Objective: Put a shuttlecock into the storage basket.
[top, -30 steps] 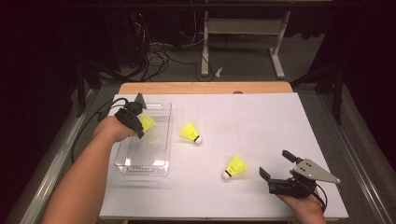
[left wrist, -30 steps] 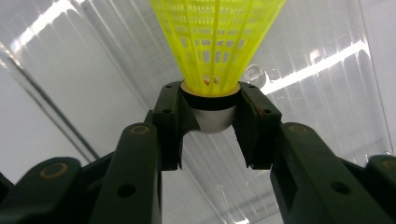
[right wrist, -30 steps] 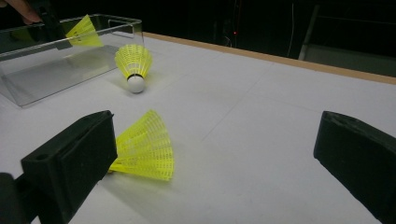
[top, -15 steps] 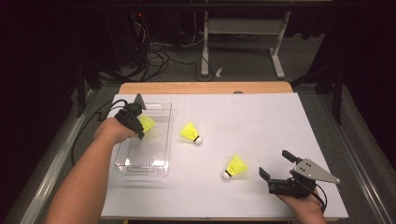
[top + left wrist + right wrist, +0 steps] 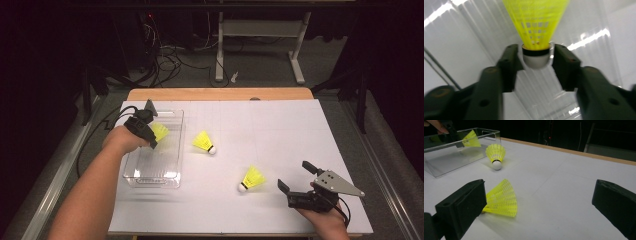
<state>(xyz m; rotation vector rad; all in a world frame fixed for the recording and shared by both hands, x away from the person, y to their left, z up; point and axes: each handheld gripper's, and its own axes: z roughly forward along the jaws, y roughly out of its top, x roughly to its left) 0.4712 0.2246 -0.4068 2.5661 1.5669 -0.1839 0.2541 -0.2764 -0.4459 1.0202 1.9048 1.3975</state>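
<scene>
- Overhead, high view: white table [image 5: 280, 130], wooden far edge, dark floor with cables beyond. Left gripper [image 5: 150, 134] holds a yellow shuttlecock [image 5: 160, 131] over the clear bin [image 5: 170, 172]; two shuttlecocks [image 5: 205, 142] [image 5: 251, 179] lie on open tabletop.
- Left gripper view: jaws have just been opening; cork [image 5: 535, 58] sits between the pads, small gaps either side.
- Right gripper view: right gripper [image 5: 541, 205] jaws wide apart, empty, near shuttlecock just beside one jaw.

Clear box [image 5: 155, 172] stands on table [image 5: 280, 125], left side. One shuttlecock [image 5: 160, 131] is over the box's far end, betw. left gripper [image 5: 150, 137] fingers. A 2nd shuttlecock [image 5: 205, 142] lies just right of box; a 3rd shuttlecock [image 5: 251, 179] nearer, left of right gripper [image 5: 295, 182].
</scene>
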